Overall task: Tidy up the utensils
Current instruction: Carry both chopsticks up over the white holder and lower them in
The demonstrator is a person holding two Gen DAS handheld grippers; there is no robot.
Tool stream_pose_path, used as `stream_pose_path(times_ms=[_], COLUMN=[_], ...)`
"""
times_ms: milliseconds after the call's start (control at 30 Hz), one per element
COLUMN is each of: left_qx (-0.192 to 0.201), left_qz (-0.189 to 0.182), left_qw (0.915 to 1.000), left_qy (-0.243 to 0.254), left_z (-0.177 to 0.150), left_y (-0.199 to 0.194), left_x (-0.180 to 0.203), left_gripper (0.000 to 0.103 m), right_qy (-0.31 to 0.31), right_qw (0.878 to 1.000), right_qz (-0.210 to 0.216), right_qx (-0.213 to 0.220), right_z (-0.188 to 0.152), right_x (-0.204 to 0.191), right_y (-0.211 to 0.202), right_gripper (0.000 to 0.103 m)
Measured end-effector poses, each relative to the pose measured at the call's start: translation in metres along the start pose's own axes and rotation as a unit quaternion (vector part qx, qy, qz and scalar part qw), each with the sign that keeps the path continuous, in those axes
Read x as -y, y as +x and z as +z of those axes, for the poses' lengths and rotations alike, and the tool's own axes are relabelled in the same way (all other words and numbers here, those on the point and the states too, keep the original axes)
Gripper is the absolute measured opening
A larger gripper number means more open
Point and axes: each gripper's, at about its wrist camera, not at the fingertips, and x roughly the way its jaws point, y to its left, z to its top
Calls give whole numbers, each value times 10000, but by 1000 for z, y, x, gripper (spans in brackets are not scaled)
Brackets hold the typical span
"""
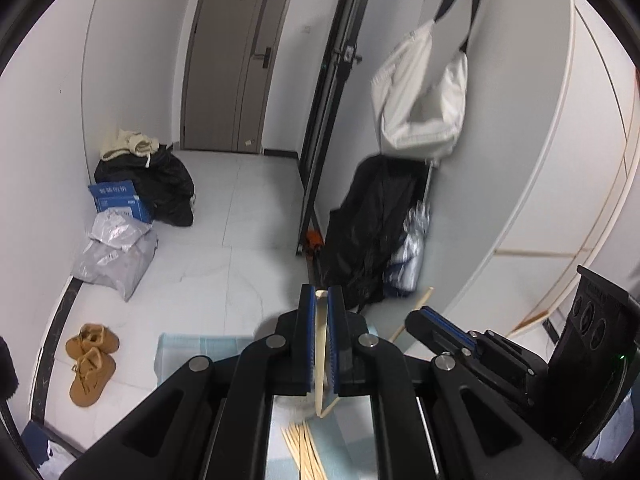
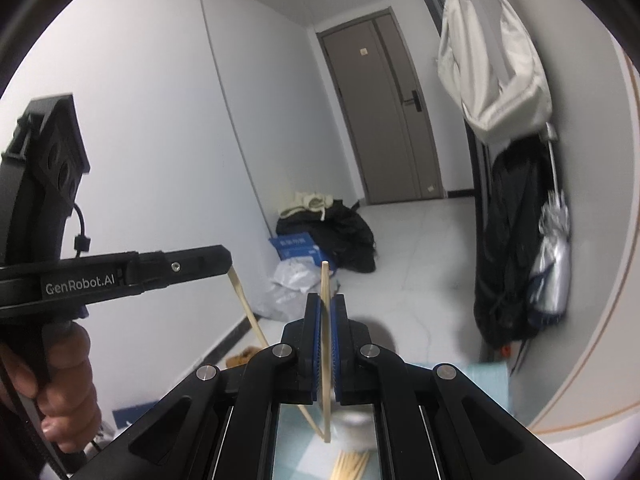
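Observation:
My left gripper (image 1: 321,298) is shut on a pale wooden chopstick (image 1: 319,344) that stands upright between its blue pads. My right gripper (image 2: 326,304) is shut on a second chopstick (image 2: 326,344), also upright. Both are raised above a light blue mat (image 1: 192,346). Each gripper shows in the other's view: the right one (image 1: 430,316) to the right, the left one (image 2: 224,258) to the left with its chopstick (image 2: 246,306) slanting down. A pile of several chopsticks (image 1: 304,450) lies on the mat below, also seen in the right wrist view (image 2: 350,466). A whitish round object (image 2: 354,428) below the jaws is blurred.
Beyond the mat is a tiled floor with brown shoes (image 1: 90,360), grey plastic bags (image 1: 116,252), a blue box (image 1: 116,198) and black clothes (image 1: 160,188). A black coat (image 1: 372,232) and a white bag (image 1: 420,92) hang on the right wall. A grey door (image 1: 236,56) stands behind.

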Motion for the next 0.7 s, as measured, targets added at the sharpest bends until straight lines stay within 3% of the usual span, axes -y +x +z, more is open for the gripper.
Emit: stream_pose_path(times_ms=[300, 700], left_qx=[180, -189], left_qz=[263, 272], left_qw=[9994, 9994], left_qy=[-123, -36], left_z=[34, 30], left_y=[34, 81], left_x=[-18, -38], left_gripper=[2, 2], right_qy=[-367, -828], right_qw=[9993, 9960], right_qz=[-54, 7], right_qx=[29, -333], right_z=[47, 30], right_x=[10, 30], right_y=[50, 110], right_gripper=[4, 4])
